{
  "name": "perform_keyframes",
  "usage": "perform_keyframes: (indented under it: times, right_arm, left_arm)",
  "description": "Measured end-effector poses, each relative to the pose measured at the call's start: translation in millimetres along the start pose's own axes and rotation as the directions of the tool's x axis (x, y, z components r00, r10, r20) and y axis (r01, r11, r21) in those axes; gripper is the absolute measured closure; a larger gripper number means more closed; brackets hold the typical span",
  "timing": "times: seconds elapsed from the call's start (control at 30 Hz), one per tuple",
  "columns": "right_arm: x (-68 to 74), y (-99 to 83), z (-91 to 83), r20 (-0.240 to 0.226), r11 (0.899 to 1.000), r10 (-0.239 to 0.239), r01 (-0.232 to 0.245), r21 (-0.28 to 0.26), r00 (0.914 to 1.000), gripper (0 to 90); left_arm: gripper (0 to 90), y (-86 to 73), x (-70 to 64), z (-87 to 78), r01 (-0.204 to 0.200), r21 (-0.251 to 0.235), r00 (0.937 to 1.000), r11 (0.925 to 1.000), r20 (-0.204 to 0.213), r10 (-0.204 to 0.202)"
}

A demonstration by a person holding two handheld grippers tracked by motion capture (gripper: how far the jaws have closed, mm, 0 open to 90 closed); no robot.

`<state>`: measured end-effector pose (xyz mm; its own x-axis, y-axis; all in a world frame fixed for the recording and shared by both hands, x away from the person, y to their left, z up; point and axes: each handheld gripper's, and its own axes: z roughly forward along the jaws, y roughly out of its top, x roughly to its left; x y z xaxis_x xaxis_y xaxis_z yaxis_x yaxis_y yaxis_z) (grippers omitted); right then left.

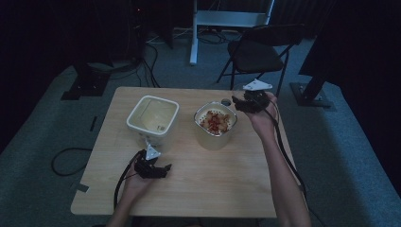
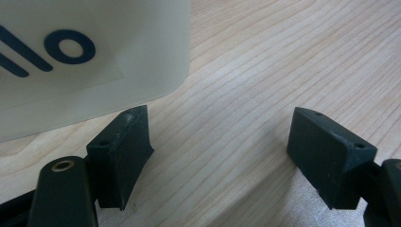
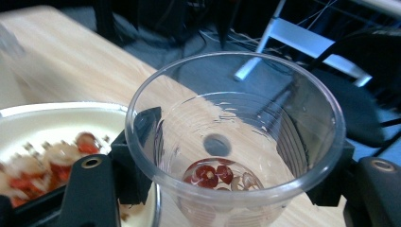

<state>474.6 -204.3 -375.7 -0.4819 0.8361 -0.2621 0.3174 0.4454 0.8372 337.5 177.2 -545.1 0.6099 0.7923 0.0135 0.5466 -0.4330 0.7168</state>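
Right gripper clamped around a clear cup, held roughly upright at the table's far right edge, a few red and pale bits lying in its bottom. Just beside it, toward the left hand, the tub of the same mix (nearer this hand by far), so any tipping goes that way. Left gripper spread wide and holding nothing, low over the table by the empty tub.

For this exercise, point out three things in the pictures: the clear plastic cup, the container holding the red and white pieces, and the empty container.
clear plastic cup (image 3: 302, 156), right gripper view, its right wall.
filled container (image 1: 213, 138), high view, its front wall.
empty container (image 1: 152, 135), high view, its front wall.
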Motion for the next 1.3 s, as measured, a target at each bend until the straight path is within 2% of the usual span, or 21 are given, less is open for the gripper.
perform_keyframes:
  times: [0.17, 0.27, 0.37, 0.47, 0.5, 0.53, 0.67, 0.7, 0.73, 0.77, 0.8, 0.97, 1.0, 1.03, 1.1, 1.13, 1.17, 1.2, 1.23, 1.27, 1.3]
  right_arm:
    - [9.3, 2.9, -0.6, 0.033, 0.994, -0.103, 0.102, 0.034, 0.9941, 32.1]
    - [14.6, 5.4, -0.5, 0.056, 0.984, -0.172, 0.169, 0.058, 0.9835, 32.1]
    - [17.0, 6.2, -0.4, 0.064, 0.978, -0.200, 0.196, 0.068, 0.9776, 32.1]
    - [20.5, 7.2, 0.3, 0.078, 0.966, -0.251, 0.244, 0.089, 0.9648, 32.1]
    - [23.4, 7.6, 0.8, 0.083, 0.954, -0.290, 0.281, 0.107, 0.9534, 32.1]
    - [23.4, 7.6, 0.8, 0.083, 0.954, -0.290, 0.281, 0.107, 0.9534, 32.1]
    - [30.2, 9.4, 1.9, 0.093, 0.926, -0.365, 0.351, 0.137, 0.9264, 32.3]
    - [30.2, 9.4, 1.9, 0.093, 0.926, -0.365, 0.351, 0.137, 0.9264, 32.3]
    - [32.8, 10.2, 2.7, 0.099, 0.918, -0.385, 0.369, 0.146, 0.9178, 32.3]
    - [32.8, 10.2, 2.7, 0.099, 0.918, -0.385, 0.369, 0.146, 0.9178, 32.3]
    - [33.8, 10.6, 2.9, 0.100, 0.912, -0.398, 0.381, 0.152, 0.9121, 32.3]
    - [40.1, 13.5, 2.3, 0.109, 0.874, -0.474, 0.451, 0.183, 0.8738, 32.3]
    - [43.0, 14.7, 1.8, 0.115, 0.847, -0.519, 0.492, 0.200, 0.8468, 32.3]
    - [43.0, 14.7, 1.8, 0.115, 0.847, -0.519, 0.492, 0.200, 0.8468, 32.3]
    - [47.0, 15.6, 1.7, 0.120, 0.822, -0.558, 0.527, 0.214, 0.8213, 32.3]
    - [50.5, 16.4, 1.6, 0.118, 0.797, -0.592, 0.558, 0.231, 0.7972, 32.3]
    - [52.2, 16.6, 1.8, 0.118, 0.786, -0.607, 0.571, 0.237, 0.7863, 32.3]
    - [52.2, 16.6, 1.8, 0.118, 0.786, -0.607, 0.571, 0.237, 0.7863, 32.3]
    - [53.9, 16.9, 2.1, 0.117, 0.777, -0.617, 0.579, 0.246, 0.7783, 32.3]
    - [56.7, 17.2, 2.9, 0.117, 0.751, -0.648, 0.605, 0.263, 0.7529, 32.3]
    - [56.7, 17.2, 2.9, 0.117, 0.751, -0.648, 0.605, 0.263, 0.7529, 32.3]
  left_arm:
    - [22.9, 0.0, -0.1, 0.1, 0.002, -0.001, 1.0000, 1.0000, 0.001, -0.002]
    - [22.9, 0.0, -0.2, 0.1, 0.003, -0.002, 1.0000, 1.0000, 0.001, -0.003]
    - [22.9, 0.0, -0.1, 0.1, 0.002, -0.001, 1.0000, 1.0000, 0.001, -0.002]
    - [22.9, 0.0, 0.0, 0.0, 0.001, 0.000, 1.0000, 1.0000, 0.001, -0.001]
    - [22.9, 0.0, 0.0, 0.0, 0.001, 0.000, 1.0000, 1.0000, 0.001, -0.001]
    - [22.9, 0.0, 0.1, 0.0, 0.000, 0.000, 1.0000, 1.0000, 0.001, 0.000]
    - [22.9, 0.1, 0.0, 0.0, 0.000, 0.000, 1.0000, 1.0000, 0.000, 0.000]
    - [22.9, 0.1, 0.0, 0.0, 0.000, 0.000, 1.0000, 1.0000, 0.000, 0.000]
    - [22.9, 0.1, 0.0, 0.1, 0.000, 0.000, 1.0000, 1.0000, 0.000, 0.000]
    - [22.9, 0.1, 0.0, 0.1, 0.000, -0.001, 1.0000, 1.0000, 0.000, 0.000]
    - [22.9, 0.0, 0.0, 0.2, 0.001, -0.003, 1.0000, 1.0000, 0.000, -0.001]
    - [22.9, 0.1, 0.1, 0.2, -0.001, -0.003, 1.0000, 1.0000, -0.001, 0.001]
    - [22.9, 0.1, 0.1, 0.2, -0.001, -0.003, 1.0000, 1.0000, -0.001, 0.001]
    - [22.9, 0.1, 0.1, 0.2, -0.001, -0.003, 1.0000, 1.0000, -0.001, 0.001]
    - [22.9, 0.1, 0.1, 0.2, -0.001, -0.003, 1.0000, 1.0000, -0.001, 0.001]
    - [22.9, 0.1, 0.1, 0.2, -0.001, -0.002, 1.0000, 1.0000, 0.000, 0.001]
    - [22.9, 0.1, 0.1, 0.2, -0.001, -0.002, 1.0000, 1.0000, -0.001, 0.001]
    - [22.9, 0.1, 0.1, 0.2, -0.001, -0.003, 1.0000, 1.0000, -0.001, 0.001]
    - [22.9, 0.1, 0.1, 0.2, 0.000, -0.003, 1.0000, 1.0000, -0.001, 0.000]
    - [22.9, 0.1, 0.0, 0.2, 0.000, -0.003, 1.0000, 1.0000, -0.001, 0.000]
    - [22.9, 0.1, 0.0, 0.2, 0.000, -0.003, 1.0000, 1.0000, -0.001, 0.000]
